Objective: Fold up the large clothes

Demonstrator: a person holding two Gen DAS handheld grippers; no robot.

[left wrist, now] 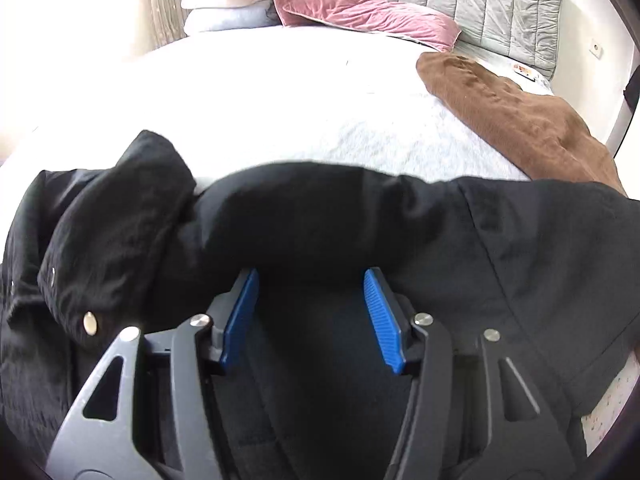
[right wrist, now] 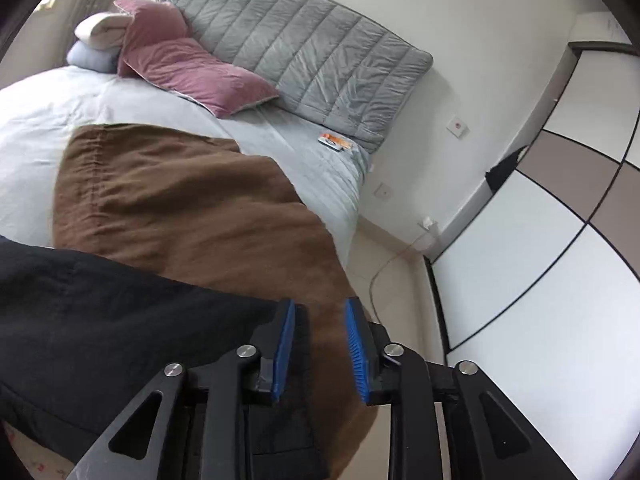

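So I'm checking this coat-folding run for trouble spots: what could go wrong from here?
1. The left gripper has a thick roll of the black coat between its open pads; a loose bite could let it slip out when lifted.
2. The right gripper is open and empty, over the brown blanket at the coat's edge; closing here might catch the blanket too.
3. The coat's collar end is bunched, so a fold now may trap wrinkles.

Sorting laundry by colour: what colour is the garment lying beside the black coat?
Brown garment, plain, clearest in the right wrist view.
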